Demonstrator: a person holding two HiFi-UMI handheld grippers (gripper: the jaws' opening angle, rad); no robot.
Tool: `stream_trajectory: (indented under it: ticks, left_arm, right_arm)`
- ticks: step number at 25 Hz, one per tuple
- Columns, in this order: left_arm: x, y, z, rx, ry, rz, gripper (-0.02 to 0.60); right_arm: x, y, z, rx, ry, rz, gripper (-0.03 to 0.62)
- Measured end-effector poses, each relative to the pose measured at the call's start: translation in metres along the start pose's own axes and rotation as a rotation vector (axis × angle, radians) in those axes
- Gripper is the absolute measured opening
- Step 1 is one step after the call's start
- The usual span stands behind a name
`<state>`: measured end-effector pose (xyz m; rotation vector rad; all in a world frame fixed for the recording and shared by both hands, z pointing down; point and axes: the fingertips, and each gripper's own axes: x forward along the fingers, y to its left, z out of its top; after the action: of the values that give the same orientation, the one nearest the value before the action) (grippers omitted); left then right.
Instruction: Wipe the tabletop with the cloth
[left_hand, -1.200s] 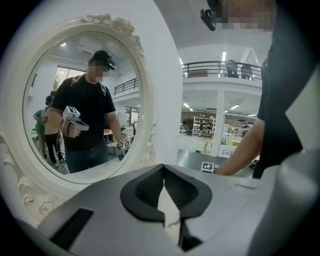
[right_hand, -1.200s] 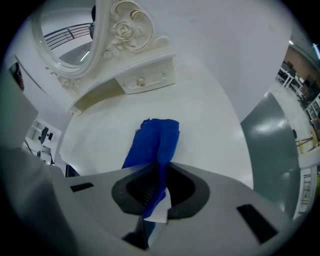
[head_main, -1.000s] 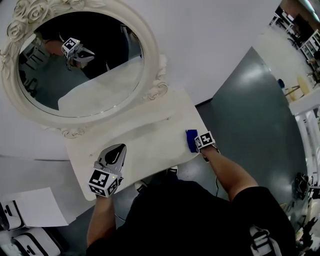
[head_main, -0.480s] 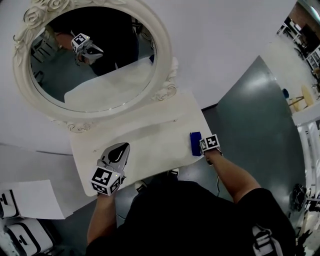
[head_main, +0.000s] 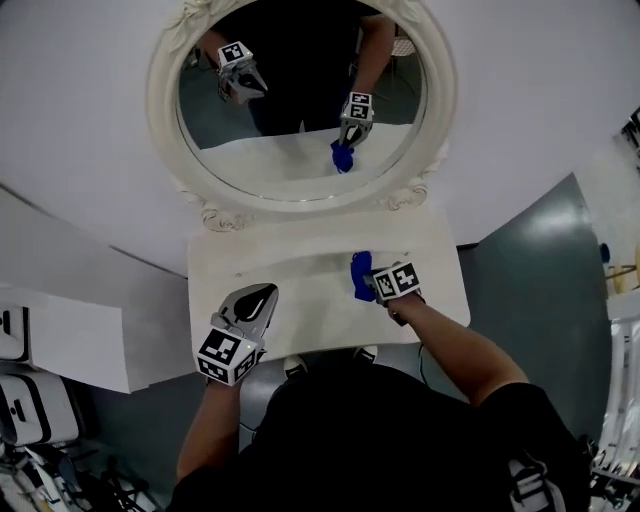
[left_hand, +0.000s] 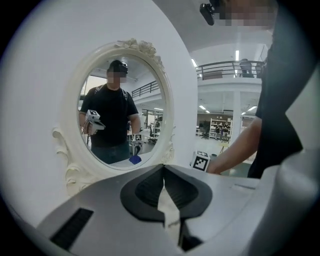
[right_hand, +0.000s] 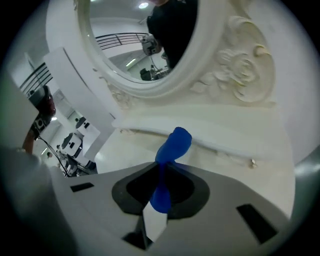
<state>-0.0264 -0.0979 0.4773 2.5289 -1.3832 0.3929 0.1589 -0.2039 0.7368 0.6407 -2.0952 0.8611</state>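
Note:
A blue cloth (head_main: 359, 276) (right_hand: 171, 150) is pinched between the jaws of my right gripper (head_main: 372, 283) (right_hand: 163, 172), which is shut on it over the middle of the white tabletop (head_main: 300, 292). The cloth's free end sticks out ahead of the jaws, low over the tabletop (right_hand: 125, 150). My left gripper (head_main: 258, 296) (left_hand: 163, 175) hovers over the table's front left part with its jaws closed together and nothing between them. The marker cube (left_hand: 201, 161) of the right gripper shows in the left gripper view.
A large oval mirror (head_main: 300, 90) in an ornate white frame (right_hand: 235, 65) stands at the table's back against a white wall. It reflects both grippers and the cloth. Grey floor (head_main: 540, 260) lies to the right; white boxes (head_main: 30, 400) sit at the lower left.
My right gripper has carried the blue cloth leftward from the table's right edge to its middle. The head view has swung, so the mirror is now centred. The left gripper has stayed over the front left.

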Motion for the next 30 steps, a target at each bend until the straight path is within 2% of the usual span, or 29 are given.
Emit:
stream_trajectory:
  ticks: [4, 8, 12, 16, 24, 27, 30]
  left_arm:
    - [-0.035, 0.02, -0.012, -0.028, -0.005, 0.058, 0.012]
    - [-0.061, 0.031, -0.02, -0.061, -0.019, 0.093, 0.012]
    - [-0.087, 0.045, -0.03, -0.084, -0.023, 0.141, 0.012]
    - [-0.114, 0.058, -0.042, -0.11, -0.018, 0.185, 0.012]
    - [-0.152, 0.085, -0.066, -0.161, 0.001, 0.247, 0.012]
    - [-0.16, 0.09, -0.07, -0.164, 0.009, 0.258, 0.012]
    - [-0.171, 0.097, -0.075, -0.164, 0.014, 0.276, 0.012]
  right_arm:
    - [0.034, 0.079, 0.065, -0.101, -0.024, 0.109, 0.034]
    - [0.065, 0.149, 0.118, -0.213, -0.049, 0.18, 0.034]
    - [0.101, 0.211, 0.156, -0.275, -0.055, 0.25, 0.034]
    - [0.137, 0.258, 0.178, -0.297, -0.047, 0.297, 0.034]
    - [0.202, 0.319, 0.2, -0.272, -0.023, 0.354, 0.034]
    - [0.221, 0.322, 0.205, -0.253, -0.008, 0.344, 0.034]
    - [0.239, 0.314, 0.207, -0.219, 0.02, 0.294, 0.035]
